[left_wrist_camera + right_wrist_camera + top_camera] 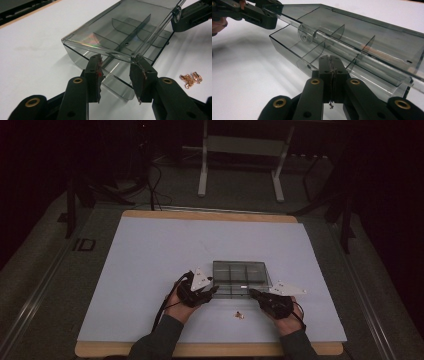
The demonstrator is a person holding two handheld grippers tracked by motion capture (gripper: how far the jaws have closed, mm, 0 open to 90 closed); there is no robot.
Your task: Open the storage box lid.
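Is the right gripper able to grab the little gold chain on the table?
Probably yes: the gold chain lies in the open beside the right gripper, nothing between them, though its jaws are shut.

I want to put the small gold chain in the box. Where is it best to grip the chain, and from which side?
Grip the gold chain at its bunched middle, coming straight down from above: it lies flat in a loose heap on the white table, clear of the clear box, with no raised edge for sideways jaws.

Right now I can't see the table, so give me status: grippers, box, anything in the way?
Left gripper open at lid edge. Right gripper shut, at front wall. Smoky compartment box half open. Gold chain lies apart, near side.
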